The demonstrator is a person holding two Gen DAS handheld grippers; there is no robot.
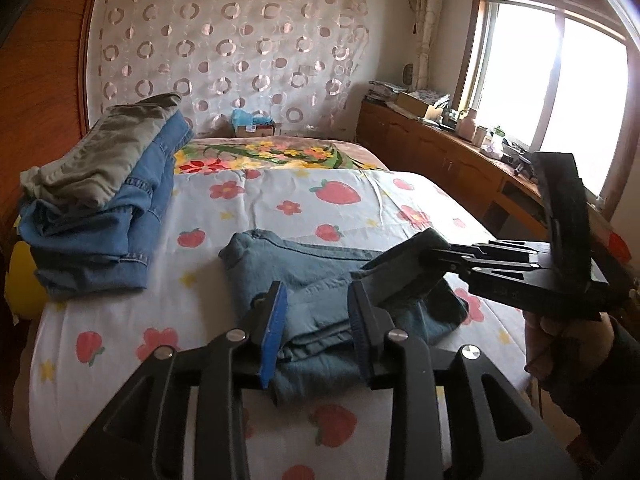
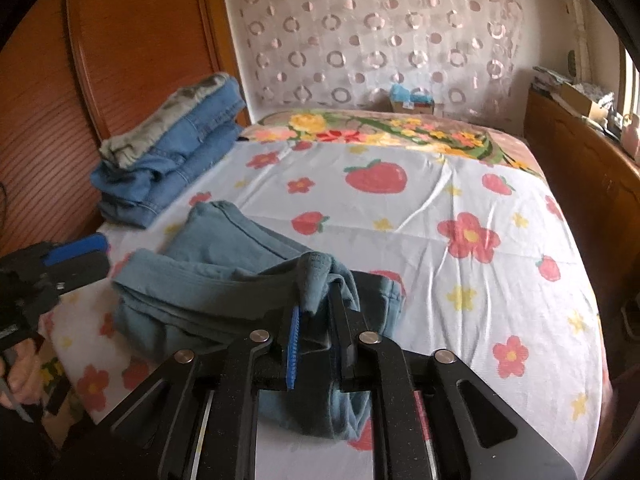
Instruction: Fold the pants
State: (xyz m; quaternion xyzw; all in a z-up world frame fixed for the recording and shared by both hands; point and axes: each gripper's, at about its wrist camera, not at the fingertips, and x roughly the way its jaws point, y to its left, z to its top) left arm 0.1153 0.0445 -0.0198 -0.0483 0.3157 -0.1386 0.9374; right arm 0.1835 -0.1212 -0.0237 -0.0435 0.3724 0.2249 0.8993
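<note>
At the bottom of the left wrist view we see our left gripper (image 1: 316, 320) with jaws parted, straddling the near edge of the folded teal pants (image 1: 304, 280) without pinching them. In the right wrist view our right gripper (image 2: 316, 320) stands narrowly parted around a raised fold of the pants (image 2: 224, 280); it seems loose, though cloth hides the pads. Farther, at upper left, a stack of folded jeans (image 1: 100, 216) lies on the strawberry-print sheet (image 1: 360, 208)

My bed (image 1: 280, 208) carries folded teal pants (image 1: 312, 280) right under my jaws, stacked folded clothes (image 1: 104, 200) farther off left.
</note>
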